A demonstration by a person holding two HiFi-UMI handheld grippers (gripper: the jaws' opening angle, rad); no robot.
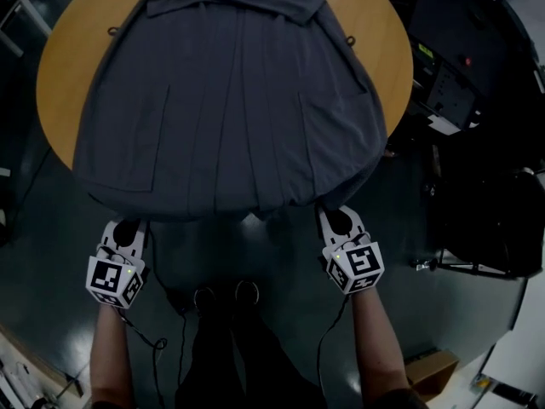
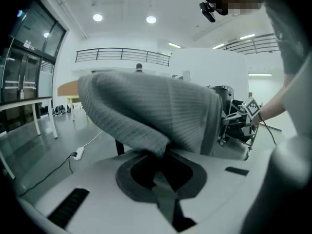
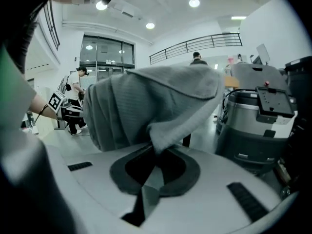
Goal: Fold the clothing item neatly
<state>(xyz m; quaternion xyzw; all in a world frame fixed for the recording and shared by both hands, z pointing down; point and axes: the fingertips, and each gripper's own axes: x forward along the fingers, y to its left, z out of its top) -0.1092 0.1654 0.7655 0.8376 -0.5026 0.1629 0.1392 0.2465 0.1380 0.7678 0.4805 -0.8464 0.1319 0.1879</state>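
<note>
Shoes [image 1: 226, 296]: dark pair on the dark floor [image 1: 281, 258], between the person's forearms.

Box [image 1: 430, 371]: cardboard, on the floor at lower right.

Left gripper [image 1: 128, 227]: below the table's near edge, marker cube [image 1: 113, 281] toward the person. Jaws pressed together, pinching the left end of the garment [image 1: 230, 100] hem. In the left gripper view, grey ribbed fabric bunches into the closed jaws and rises away from them.

Right gripper [image 1: 334, 218]: level with the left, well apart from it, cube [image 1: 356, 267] toward the person. Jaws pressed together, pinching the right end of the same hem. In the right gripper view a fold of the fabric runs down into the closed jaws.

Garment: dark grey, pleated down the middle, spread flat over the table. Its hem hangs over the near edge and its far end narrows toward the top of the head view.

Table [image 1: 60, 66]: round, wooden, with bare rim showing left and right of the garment.

Rack [image 1: 447, 83]: dark equipment beside the table's right edge.

Railing [image 2: 122, 55]: along an upper level, far back in the left gripper view.
</note>
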